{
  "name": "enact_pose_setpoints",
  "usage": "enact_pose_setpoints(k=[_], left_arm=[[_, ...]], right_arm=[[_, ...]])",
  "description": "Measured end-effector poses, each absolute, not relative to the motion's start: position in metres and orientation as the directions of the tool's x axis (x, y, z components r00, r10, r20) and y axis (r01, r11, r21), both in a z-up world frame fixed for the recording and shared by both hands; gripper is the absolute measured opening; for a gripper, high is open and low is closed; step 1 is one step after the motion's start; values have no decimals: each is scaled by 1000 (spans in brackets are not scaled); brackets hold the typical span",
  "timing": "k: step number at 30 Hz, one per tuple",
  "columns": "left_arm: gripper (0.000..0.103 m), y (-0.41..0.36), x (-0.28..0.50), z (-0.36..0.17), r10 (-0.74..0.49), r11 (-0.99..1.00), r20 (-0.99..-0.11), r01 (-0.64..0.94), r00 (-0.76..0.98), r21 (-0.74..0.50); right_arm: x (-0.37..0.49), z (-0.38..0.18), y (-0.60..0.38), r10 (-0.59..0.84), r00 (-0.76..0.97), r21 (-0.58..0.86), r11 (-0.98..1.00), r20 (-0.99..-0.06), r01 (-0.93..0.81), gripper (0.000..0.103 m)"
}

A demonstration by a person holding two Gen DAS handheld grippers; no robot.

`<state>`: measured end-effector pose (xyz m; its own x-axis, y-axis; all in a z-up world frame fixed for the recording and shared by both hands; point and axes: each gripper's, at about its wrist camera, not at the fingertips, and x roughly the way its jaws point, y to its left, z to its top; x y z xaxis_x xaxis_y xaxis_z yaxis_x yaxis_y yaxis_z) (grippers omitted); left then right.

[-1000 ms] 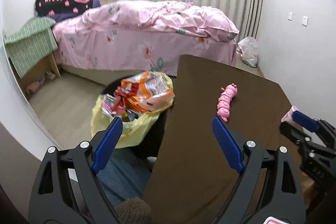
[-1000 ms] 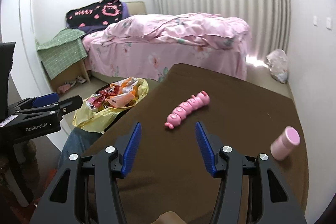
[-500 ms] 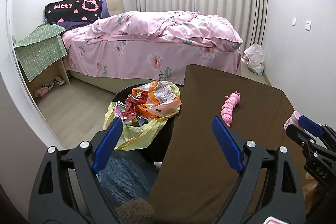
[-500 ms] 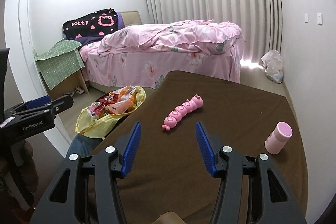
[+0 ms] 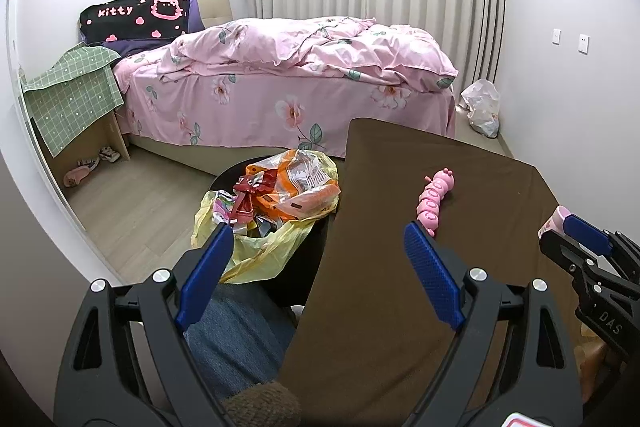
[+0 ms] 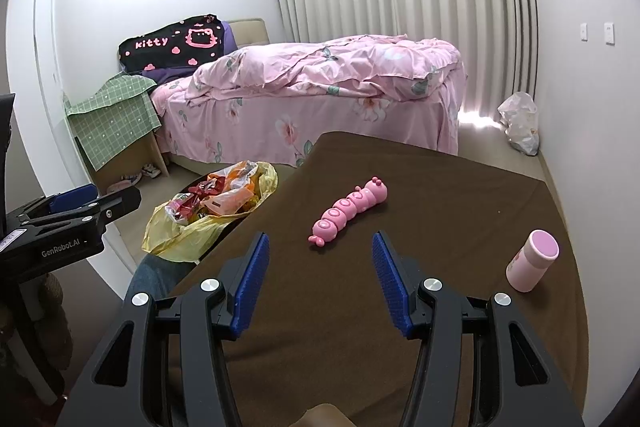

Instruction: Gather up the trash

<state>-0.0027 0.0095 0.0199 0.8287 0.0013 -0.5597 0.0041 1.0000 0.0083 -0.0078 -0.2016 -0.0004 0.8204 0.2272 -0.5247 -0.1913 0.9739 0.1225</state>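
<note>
A black bin lined with a yellow bag [image 5: 260, 251] stands left of the brown table [image 5: 400, 307]; it also shows in the right wrist view [image 6: 180, 239]. It is heaped with snack wrappers [image 5: 288, 187], orange, red and clear. My left gripper [image 5: 316, 247] is open and empty, held over the table's left edge near the bin. My right gripper [image 6: 320, 259] is open and empty above the table, just short of a pink caterpillar toy [image 6: 352, 211]. A pink bottle [image 6: 532, 261] stands at the table's right.
A bed with pink floral bedding [image 5: 288, 75] fills the back. A green checked cloth covers a wooden side stand [image 5: 76, 95] at the left. A white plastic bag [image 5: 482, 107] lies on the floor by the curtain. My jeans-clad leg [image 5: 236, 339] is below the bin.
Both grippers have risen and tilted up, so the bin, toy and table sit lower and smaller in view. Both stay open and empty.
</note>
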Motion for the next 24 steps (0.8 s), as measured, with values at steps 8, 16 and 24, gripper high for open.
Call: enact_pose_setpoints(k=[8, 16, 24], left_arm=[[83, 10, -1, 17, -6, 1000, -567, 9, 824, 2], [83, 13, 2, 11, -20, 1000, -580, 17, 815, -10], [83, 17, 13, 2, -32, 999, -601, 25, 799, -20]], right_arm=[[-8, 0, -201, 226, 820, 121, 974, -526, -191, 50], [-6, -2, -200, 218, 815, 111, 976, -536, -188, 50], [4, -9, -200, 207, 803, 101, 978, -559, -182, 50]])
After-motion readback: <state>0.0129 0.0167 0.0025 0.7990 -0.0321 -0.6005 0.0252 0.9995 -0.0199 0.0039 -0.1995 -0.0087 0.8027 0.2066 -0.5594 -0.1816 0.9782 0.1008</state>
